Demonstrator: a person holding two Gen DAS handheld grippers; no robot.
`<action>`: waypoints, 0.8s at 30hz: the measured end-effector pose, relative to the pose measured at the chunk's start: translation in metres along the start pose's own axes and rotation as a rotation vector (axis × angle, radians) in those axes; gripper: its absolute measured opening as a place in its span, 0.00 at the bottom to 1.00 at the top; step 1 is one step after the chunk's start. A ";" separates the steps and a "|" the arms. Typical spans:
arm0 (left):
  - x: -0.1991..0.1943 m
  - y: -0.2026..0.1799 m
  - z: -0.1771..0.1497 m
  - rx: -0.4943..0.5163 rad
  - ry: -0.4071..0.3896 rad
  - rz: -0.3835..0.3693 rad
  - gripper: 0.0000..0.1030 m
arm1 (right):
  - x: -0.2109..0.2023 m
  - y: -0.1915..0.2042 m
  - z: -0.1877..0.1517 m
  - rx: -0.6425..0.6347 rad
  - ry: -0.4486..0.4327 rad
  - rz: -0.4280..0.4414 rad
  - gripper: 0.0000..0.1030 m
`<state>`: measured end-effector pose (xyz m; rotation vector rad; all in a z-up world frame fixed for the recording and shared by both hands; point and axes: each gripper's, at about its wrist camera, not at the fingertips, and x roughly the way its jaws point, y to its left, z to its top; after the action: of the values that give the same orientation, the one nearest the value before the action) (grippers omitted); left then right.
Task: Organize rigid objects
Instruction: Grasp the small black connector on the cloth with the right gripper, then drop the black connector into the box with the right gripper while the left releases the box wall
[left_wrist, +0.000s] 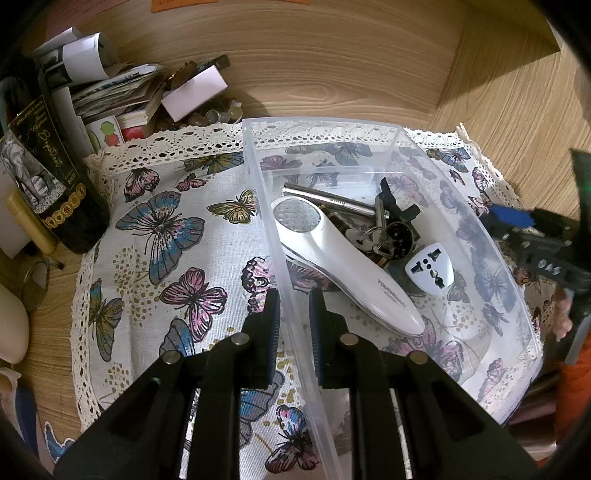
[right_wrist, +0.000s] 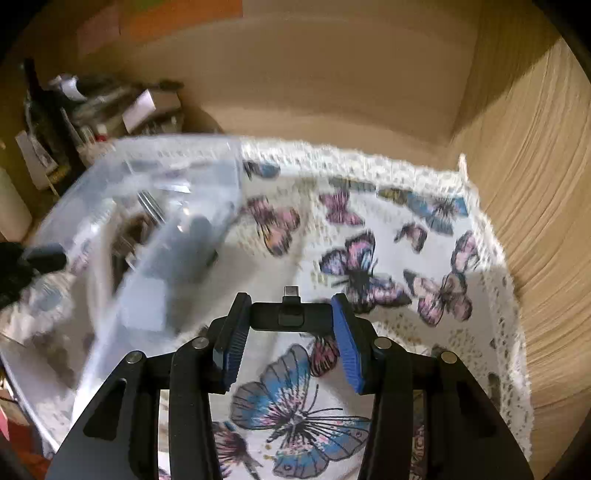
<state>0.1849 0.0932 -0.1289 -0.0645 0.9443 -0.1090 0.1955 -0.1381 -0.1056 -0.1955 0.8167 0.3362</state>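
Fingers (left_wrist: 276, 332) straddle the clear bin (left_wrist: 509, 295) wall on butterfly cloth (left_wrist: 147, 240) (lace-edged).

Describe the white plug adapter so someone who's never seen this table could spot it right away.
Find the clear plastic bin standing on the butterfly-print cloth. Inside it, look past the long white handheld device to the side away from the left tongs, just below the bunch of keys. The plug adapter is the small white shield-shaped block, its face dotted with dark socket holes.

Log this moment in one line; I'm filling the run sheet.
left gripper: straddles bin wall | right gripper: shut on black adapter | bin: keys, plug
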 end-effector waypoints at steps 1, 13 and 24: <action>0.000 0.000 0.000 -0.001 0.000 0.000 0.15 | -0.005 0.002 0.002 -0.001 -0.017 0.001 0.40; 0.000 0.000 0.000 0.004 -0.004 0.003 0.15 | -0.045 0.038 0.033 -0.062 -0.160 0.055 0.40; 0.000 0.000 -0.001 0.007 -0.008 -0.002 0.15 | -0.023 0.077 0.048 -0.134 -0.125 0.133 0.40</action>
<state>0.1843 0.0928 -0.1291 -0.0598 0.9360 -0.1135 0.1854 -0.0573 -0.0594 -0.2434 0.6858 0.5245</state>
